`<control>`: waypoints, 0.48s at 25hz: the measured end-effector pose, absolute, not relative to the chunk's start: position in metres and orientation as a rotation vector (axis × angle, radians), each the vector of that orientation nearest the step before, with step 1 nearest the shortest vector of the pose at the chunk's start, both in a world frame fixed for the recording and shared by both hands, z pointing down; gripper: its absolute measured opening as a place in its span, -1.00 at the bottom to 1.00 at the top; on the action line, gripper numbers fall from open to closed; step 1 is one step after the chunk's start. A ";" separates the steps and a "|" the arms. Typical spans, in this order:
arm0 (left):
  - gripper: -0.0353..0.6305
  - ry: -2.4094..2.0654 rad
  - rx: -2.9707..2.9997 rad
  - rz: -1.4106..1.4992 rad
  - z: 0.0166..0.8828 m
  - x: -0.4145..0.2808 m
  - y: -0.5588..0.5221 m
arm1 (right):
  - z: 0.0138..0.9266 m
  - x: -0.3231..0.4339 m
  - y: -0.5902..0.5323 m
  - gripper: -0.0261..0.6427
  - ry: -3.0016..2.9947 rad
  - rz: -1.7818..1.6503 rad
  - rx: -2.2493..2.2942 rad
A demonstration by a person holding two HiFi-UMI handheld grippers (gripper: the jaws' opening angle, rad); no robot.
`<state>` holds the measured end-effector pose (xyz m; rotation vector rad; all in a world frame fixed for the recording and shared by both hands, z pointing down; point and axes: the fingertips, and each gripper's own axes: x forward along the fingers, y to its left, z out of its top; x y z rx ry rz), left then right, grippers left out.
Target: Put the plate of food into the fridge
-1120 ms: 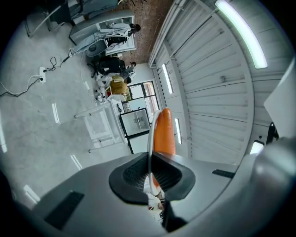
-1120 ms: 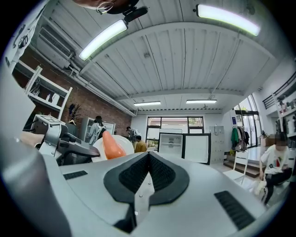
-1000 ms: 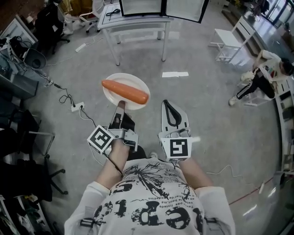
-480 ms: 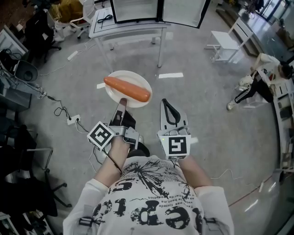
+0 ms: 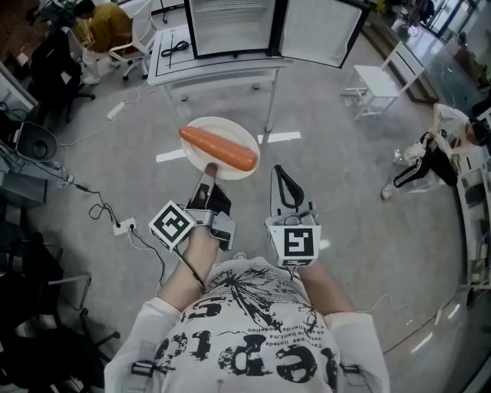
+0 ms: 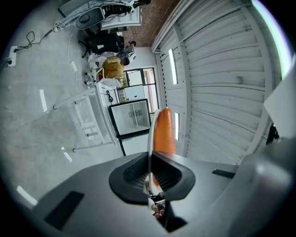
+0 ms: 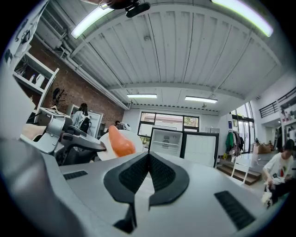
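Observation:
A white plate (image 5: 201, 136) with a long orange carrot (image 5: 219, 148) on it hangs level over the floor. My left gripper (image 5: 209, 170) is shut on its near rim. In the left gripper view the plate (image 6: 150, 139) shows edge-on between the pads, the carrot (image 6: 163, 132) rising behind it. My right gripper (image 5: 285, 181) stays just right of the plate, shut with nothing in it; its jaws (image 7: 149, 159) meet in its own view. The fridge (image 5: 230, 23) stands ahead on a white table (image 5: 219, 65), its door (image 5: 318, 27) swung open to the right.
A white bench (image 5: 380, 73) stands at the right and a person (image 5: 430, 146) crouches further right. Office chairs, a person in yellow (image 5: 107, 27) and cables (image 5: 107, 215) fill the left side. Tape strips (image 5: 282, 137) mark the concrete floor.
The plate and both grippers have come closer to the table and the fridge, which now sit lower and larger in the head view. The grip on the plate has not changed.

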<state>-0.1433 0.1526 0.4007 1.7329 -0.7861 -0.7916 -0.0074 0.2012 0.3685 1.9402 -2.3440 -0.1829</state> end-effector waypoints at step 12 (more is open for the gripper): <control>-0.83 -0.800 1.681 -0.800 0.416 -0.133 0.060 | 0.380 0.005 0.100 -0.92 -2.338 -0.152 1.911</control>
